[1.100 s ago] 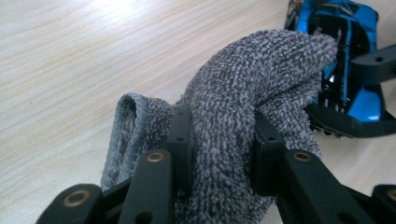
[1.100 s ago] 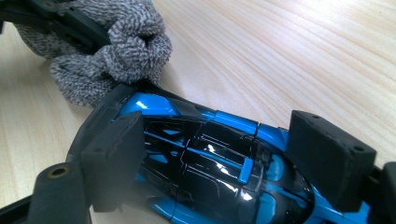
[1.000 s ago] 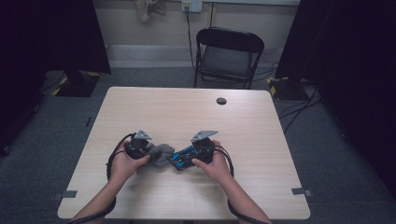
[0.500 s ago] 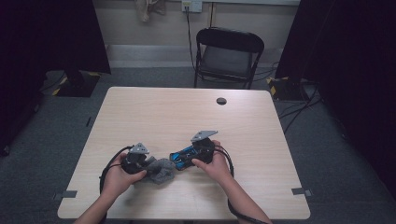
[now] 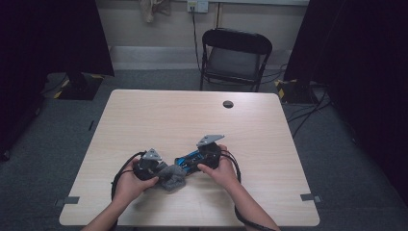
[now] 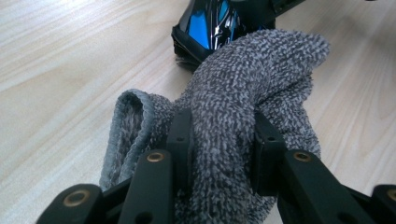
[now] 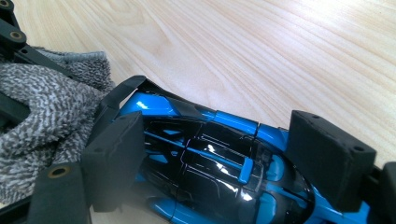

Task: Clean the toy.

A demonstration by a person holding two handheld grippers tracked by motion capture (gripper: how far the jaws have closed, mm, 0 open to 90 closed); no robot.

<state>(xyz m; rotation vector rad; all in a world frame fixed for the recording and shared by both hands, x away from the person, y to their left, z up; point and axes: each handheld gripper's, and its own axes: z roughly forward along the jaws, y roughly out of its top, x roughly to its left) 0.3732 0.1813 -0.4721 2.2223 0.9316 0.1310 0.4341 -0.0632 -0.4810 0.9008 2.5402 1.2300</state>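
High view shows two hands at the near part of a light wooden table (image 5: pixel 159 115). The left gripper (image 5: pixel 160 171) sits low and left. The right gripper (image 5: pixel 188 162) sits just beside it, a bit farther up the table. Between them lie a grey cloth (image 5: pixel 172 177) and a blue and black toy car (image 5: pixel 189 160).

Left gripper view shows its two black jaws pressed onto a thick fold of the grey cloth (image 6: pixel 243 116). The jaws are a little way apart, with the fluffy cloth squeezed between them. The top of the cloth touches the tail end of the toy car (image 6: pixel 210 23). One edge of the cloth curls over at the left and rests on the table (image 6: pixel 60 70).

Right gripper view shows its two black jaws spread fairly wide, one on each side of the toy car (image 7: pixel 210 168). The pads (image 7: pixel 114 158) press on the shiny car body. The car lies on the table (image 7: pixel 280 56). The grey cloth (image 7: pixel 42 107) touches one end of the car, and a bit of the left gripper's black arm lies over the cloth.

On the table's far side there is a small dark round spot (image 5: pixel 228 104). Behind the table stands a black folding chair (image 5: pixel 235 55) on a grey carpet floor (image 5: pixel 346 159). Dark curtains (image 5: pixel 53 33) hang at both sides.
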